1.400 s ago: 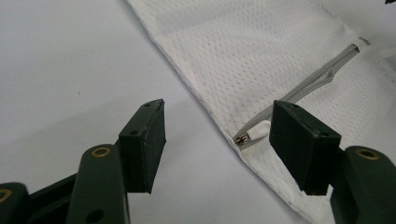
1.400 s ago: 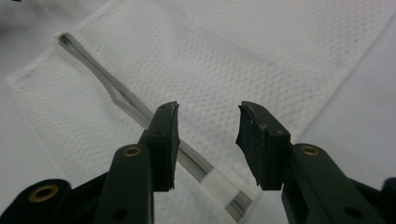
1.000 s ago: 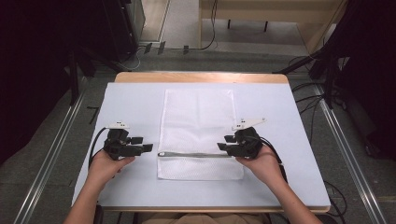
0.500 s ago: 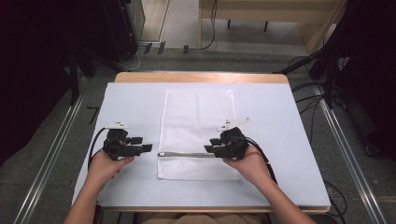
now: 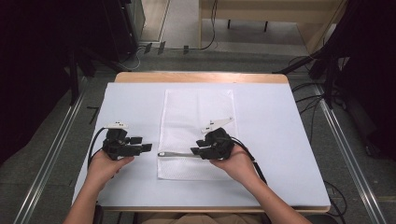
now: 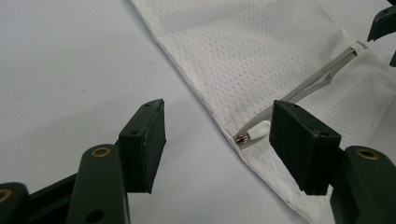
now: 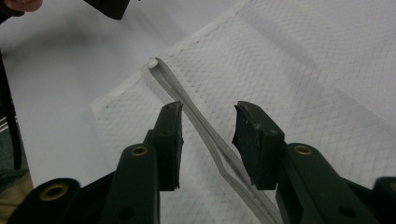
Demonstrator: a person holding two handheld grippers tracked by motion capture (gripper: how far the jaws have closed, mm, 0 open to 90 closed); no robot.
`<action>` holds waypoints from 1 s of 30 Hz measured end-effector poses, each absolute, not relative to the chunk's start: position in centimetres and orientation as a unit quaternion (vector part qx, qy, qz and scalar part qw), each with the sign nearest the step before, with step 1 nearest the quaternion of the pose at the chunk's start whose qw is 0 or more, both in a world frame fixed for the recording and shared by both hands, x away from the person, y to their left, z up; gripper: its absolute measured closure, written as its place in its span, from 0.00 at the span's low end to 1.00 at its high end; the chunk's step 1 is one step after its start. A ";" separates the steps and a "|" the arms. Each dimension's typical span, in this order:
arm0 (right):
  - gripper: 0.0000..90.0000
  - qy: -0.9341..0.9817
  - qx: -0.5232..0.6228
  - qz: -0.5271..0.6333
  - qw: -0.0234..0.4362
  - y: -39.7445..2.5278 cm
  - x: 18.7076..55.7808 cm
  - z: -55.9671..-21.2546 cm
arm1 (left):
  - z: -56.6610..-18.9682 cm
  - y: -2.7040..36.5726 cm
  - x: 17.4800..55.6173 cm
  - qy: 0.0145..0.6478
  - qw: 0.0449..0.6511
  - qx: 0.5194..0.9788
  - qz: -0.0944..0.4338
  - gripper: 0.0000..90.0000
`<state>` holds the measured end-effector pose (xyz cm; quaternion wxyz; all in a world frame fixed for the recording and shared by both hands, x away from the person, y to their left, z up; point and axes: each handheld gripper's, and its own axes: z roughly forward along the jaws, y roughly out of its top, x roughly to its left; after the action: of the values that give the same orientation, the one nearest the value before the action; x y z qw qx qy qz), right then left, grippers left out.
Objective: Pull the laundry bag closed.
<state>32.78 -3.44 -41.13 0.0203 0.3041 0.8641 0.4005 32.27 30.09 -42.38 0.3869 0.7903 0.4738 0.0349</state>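
Two grippers at work on one white mesh bag (image 5: pixel 196 135), which lies flat mid-table with its short end toward the near edge, grey zipper (image 5: pixel 175 154) running across that end. Right gripper (image 5: pixel 198 152) sits over the bag with fingers (image 7: pixel 256 140) spread apart, straddling the zipper tape, nothing clamped. Left gripper (image 5: pixel 144 147) hovers just off the bag's left edge over bare table (image 5: pixel 280 121), fingers (image 6: pixel 142 144) released too, the small metal zipper pull (image 6: pixel 243 138) between them in its own view but not touching. Looks like the pre-grasp stage of working the zipper: likely next, one side pins the fabric or tape while the other closes on the pull. Bag is thin, limp perforated knit that will bunch if dragged; tape is a narrow flat strip slightly raised off the mesh; table cover smooth, matte white
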 end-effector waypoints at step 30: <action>0.74 0.874 0.280 0.397 -0.024 3.0 33.7 -43.5 | -42.4 30.7 32.3 0.488 0.389 0.780 0.041 0.44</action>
<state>33.74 2.99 -43.48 -0.0242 0.2804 0.8737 0.3967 32.25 30.75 -42.38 0.3895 0.7802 0.4878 0.0406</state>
